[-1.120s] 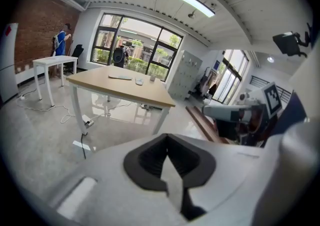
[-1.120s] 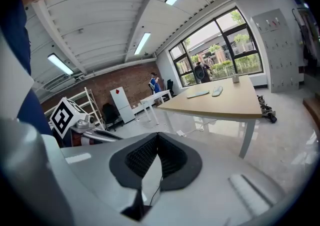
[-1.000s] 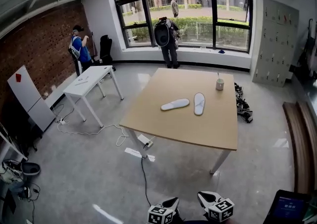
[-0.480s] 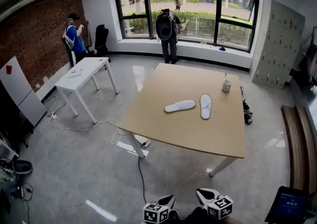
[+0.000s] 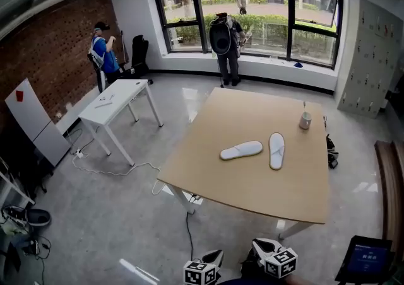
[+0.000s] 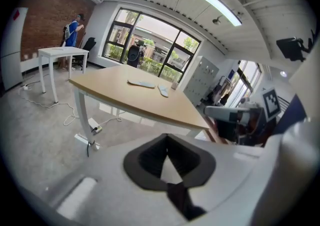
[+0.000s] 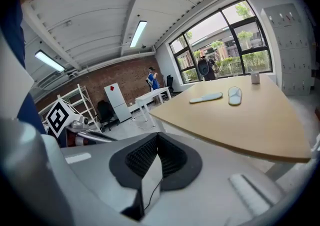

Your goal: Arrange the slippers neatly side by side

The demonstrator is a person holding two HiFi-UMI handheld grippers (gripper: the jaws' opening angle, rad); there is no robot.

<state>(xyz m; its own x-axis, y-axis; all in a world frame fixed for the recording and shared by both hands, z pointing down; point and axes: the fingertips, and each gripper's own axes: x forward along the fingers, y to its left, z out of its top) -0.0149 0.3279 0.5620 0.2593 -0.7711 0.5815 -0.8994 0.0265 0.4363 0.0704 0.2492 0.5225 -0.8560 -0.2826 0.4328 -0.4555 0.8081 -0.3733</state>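
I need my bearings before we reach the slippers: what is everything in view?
Table: one, light wood, mid-room.
Slippers: two, white, on the table, apart; one crosswise, the other lengthwise.
Cup: one, pale, on the table beyond the slippers.
Small table: one, white, left.
People: three; one in blue by the brick wall, one with a backpack at the window, one outside.
Lockers: grey, right wall.
Screen: one, blue, bottom right.
Left gripper: shut, empty, short of the table.
Right gripper: shut, empty, beside it.
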